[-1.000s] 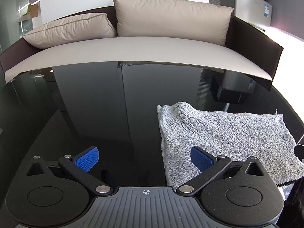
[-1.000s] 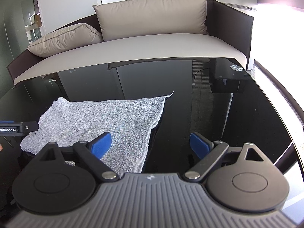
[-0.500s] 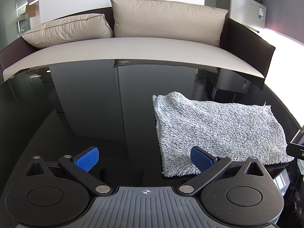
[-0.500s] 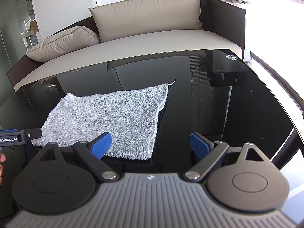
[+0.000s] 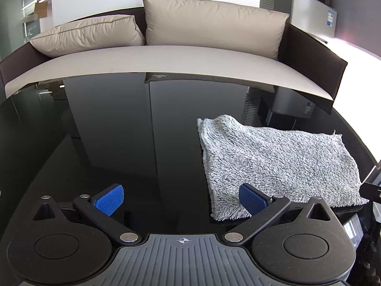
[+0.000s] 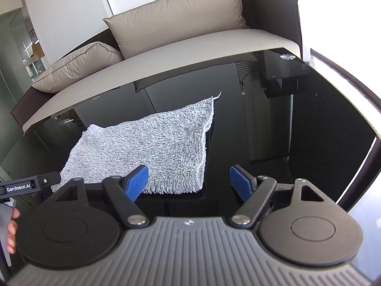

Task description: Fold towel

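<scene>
Two tongs hang low over a glossy black table (image 5: 142,143), each at one near corner of the grey fluffy towel (image 5: 273,157), which lies flat and apparently already doubled, well in front of a beige sofa (image 5: 190,54). The left tongs (image 5: 181,199) stand wide apart and hold nothing; their right pad sits over the towel's near left corner, the left pad over bare table. The right tongs (image 6: 189,182) are closing, with the towel's near right corner and bare table between the pads, yet no cloth is pinched so far. By my judgement the step in hand is taking hold of the near edge for another fold; the next move calls for both tongs to drop onto the corners, nip the pile cleanly and carry the edge across evenly. Whether the towel is one layer or two at its near edge is hard to tell under the tongs' bodies, and the table's reflections muddle its outline. Only fingertips (image 6: 12,228) of the person show, at the right view's left border.
</scene>
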Tool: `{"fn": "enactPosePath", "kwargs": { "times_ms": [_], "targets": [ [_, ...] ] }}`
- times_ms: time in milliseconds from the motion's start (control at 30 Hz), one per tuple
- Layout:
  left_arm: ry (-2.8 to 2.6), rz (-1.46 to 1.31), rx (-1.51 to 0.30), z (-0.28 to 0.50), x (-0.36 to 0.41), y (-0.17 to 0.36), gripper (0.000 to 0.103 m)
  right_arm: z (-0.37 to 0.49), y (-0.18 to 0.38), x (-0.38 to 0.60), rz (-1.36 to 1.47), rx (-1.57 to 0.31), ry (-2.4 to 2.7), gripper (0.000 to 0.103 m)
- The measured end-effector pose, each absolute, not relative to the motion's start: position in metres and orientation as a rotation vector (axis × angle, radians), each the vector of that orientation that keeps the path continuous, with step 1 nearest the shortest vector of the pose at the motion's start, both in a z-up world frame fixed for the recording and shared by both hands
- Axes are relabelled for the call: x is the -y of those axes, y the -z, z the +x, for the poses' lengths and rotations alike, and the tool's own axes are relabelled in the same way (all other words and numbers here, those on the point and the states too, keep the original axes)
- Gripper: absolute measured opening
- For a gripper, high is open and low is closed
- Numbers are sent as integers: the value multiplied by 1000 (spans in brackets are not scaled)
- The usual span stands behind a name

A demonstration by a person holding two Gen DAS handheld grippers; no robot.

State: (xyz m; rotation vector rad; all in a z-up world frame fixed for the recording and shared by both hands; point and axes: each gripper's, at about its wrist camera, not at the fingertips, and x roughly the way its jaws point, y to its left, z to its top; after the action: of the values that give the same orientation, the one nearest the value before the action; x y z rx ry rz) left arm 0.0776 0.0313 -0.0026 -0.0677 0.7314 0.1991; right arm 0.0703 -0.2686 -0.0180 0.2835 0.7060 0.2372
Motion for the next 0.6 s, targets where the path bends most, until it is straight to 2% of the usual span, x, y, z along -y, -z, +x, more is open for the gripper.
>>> {"fn": "enactPosePath", "kwargs": {
  "times_ms": [100, 367, 600],
  "targets": [
    [-194, -62, -733, 79, -30, 3, 102, 71, 16, 269, 324, -724, -238, 59],
    [-180, -46, -736, 81, -26, 4, 102, 71, 13, 268, 390, -765, -233, 58],
    [-177, -36, -742, 80, -25, 5, 102, 75, 17, 276, 565, -796, -245, 56]
  ]
}}
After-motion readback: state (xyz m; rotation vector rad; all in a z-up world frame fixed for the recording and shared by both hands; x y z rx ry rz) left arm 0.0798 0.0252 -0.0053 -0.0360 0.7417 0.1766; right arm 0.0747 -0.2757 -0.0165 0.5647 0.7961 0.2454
